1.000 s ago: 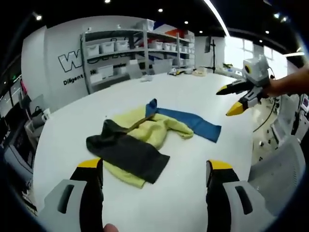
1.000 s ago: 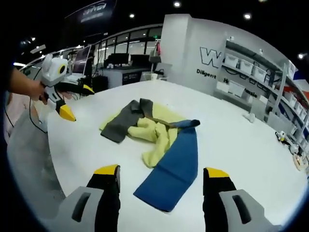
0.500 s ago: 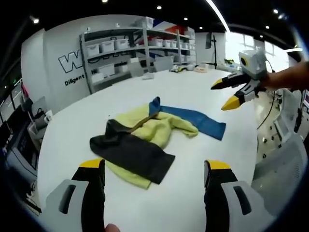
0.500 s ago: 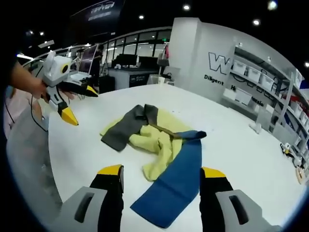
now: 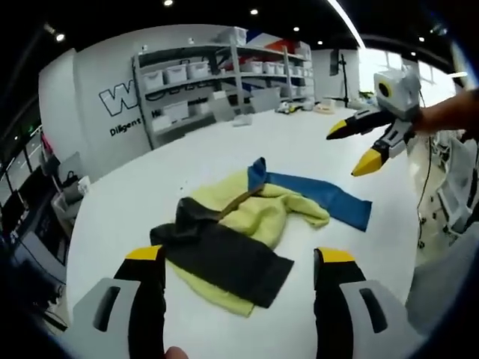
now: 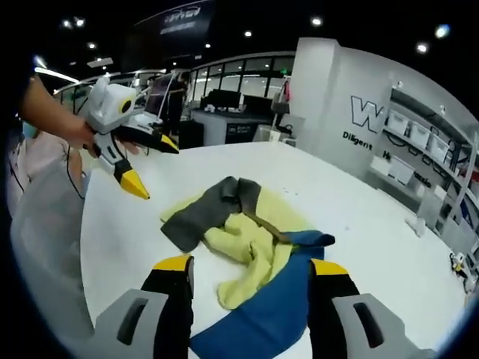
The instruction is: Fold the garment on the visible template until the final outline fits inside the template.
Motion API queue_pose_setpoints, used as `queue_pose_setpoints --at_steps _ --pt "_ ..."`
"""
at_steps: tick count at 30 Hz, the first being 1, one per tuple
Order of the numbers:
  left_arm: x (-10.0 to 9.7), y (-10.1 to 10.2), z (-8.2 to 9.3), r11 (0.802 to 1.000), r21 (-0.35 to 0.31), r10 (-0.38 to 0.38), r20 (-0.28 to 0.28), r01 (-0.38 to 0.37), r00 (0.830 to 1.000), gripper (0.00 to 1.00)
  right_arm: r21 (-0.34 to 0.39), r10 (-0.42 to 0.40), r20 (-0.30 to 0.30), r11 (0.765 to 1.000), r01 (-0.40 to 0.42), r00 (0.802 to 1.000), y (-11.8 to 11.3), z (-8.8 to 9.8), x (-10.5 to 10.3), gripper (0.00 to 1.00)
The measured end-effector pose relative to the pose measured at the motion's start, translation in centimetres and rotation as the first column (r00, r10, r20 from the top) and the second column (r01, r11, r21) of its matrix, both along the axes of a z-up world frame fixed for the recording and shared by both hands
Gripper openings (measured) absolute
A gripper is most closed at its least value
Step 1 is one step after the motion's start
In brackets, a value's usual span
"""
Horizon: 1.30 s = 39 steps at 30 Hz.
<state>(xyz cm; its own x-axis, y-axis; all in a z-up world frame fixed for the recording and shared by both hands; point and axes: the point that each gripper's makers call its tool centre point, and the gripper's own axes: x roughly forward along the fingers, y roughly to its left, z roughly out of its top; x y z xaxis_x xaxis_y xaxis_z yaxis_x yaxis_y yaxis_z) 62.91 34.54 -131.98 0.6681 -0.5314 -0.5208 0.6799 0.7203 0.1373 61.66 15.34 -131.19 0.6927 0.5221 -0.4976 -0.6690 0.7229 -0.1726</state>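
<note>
- Left gripper view: grey shelving (image 5: 224,71) against the far wall carries rows of white bins (image 5: 176,72); their contents cannot be made out.
- The garment (image 5: 251,221) lies crumpled near the middle of the white desk (image 5: 299,134): a yellow body, 1 dark grey sleeve toward the camera, 1 blue sleeve stretched out flat to the right.
- The left hand-held gripper (image 5: 236,280) hovers above the desk with its 2 yellow-tipped jaws spread wide, holding nothing.
- The right hand-held gripper (image 5: 359,146) hangs over the far right of the desk, jaws apart and empty.
- Right gripper view: the garment (image 6: 239,239) lies just ahead of the right hand-held gripper (image 6: 247,280), whose spread jaws frame the blue sleeve.
- The left hand-held gripper (image 6: 153,164), held by a hand (image 6: 78,134), hovers open at left.
</note>
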Motion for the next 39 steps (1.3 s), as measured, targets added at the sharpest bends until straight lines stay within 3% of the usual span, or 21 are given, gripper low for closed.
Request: queue_pose_setpoints --at_steps 8,12,25,39 --pt "1.8 -1.4 -0.9 0.995 0.050 -0.084 0.004 0.084 0.996 0.72 -0.033 0.011 -0.002 0.999 -0.011 1.000 0.9 -0.4 1.9 0.50" --pt "2.8 -2.2 -1.4 0.994 0.042 -0.098 -0.005 0.098 0.995 0.68 -0.046 0.001 -0.008 0.999 -0.002 1.000 1.0 -0.7 2.9 0.47" --pt "5.6 -2.4 -3.5 0.977 0.138 -0.168 0.015 0.165 0.986 0.56 -0.066 -0.038 -0.050 0.997 0.035 0.998 1.9 -3.1 7.2 0.41" --pt "10.0 -2.4 -6.5 0.962 0.220 -0.174 0.053 0.159 0.983 0.43 -0.137 -0.014 -0.076 0.990 0.003 0.997 2.7 -6.0 10.9 0.29"
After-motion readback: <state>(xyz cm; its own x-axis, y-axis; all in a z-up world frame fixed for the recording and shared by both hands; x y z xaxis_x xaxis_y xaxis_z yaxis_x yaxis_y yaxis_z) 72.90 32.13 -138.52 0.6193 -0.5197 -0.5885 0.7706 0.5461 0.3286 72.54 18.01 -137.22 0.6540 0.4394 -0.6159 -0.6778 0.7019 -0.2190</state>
